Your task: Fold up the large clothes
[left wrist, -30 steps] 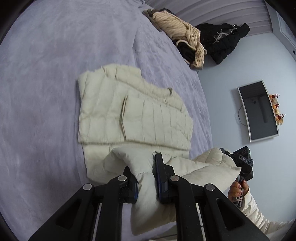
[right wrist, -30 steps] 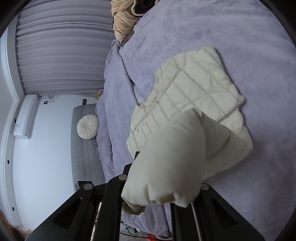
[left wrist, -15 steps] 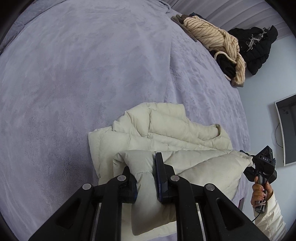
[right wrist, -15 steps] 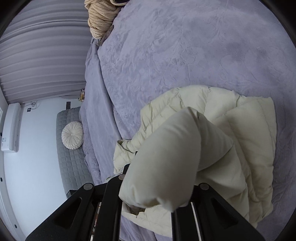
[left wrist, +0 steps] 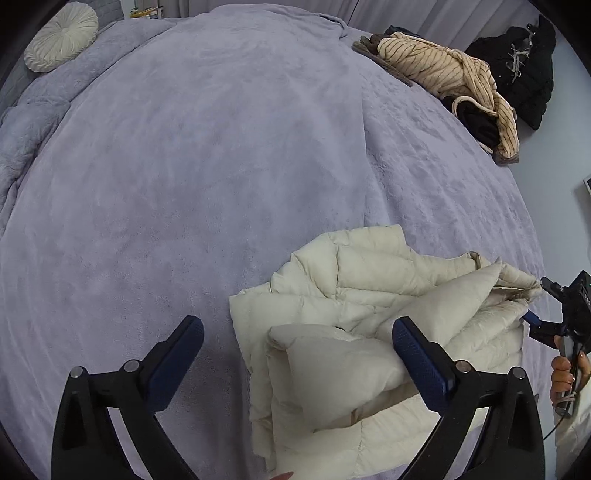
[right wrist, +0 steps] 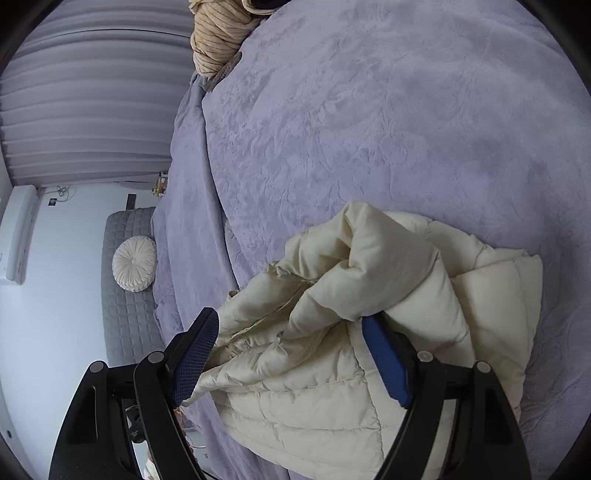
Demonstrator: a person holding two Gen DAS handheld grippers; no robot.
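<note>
Cream puffer jacket (left wrist: 369, 332) lies bundled, long axis unclear; left gripper (left wrist: 295, 343) and right gripper (right wrist: 291, 350) spread apart.

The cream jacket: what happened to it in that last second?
Both grippers, left and right, carried the jacket's near edge forward over itself, then opened and let go; it now lies bunched on the bed. The striped garment and round cushion stayed put.
</note>
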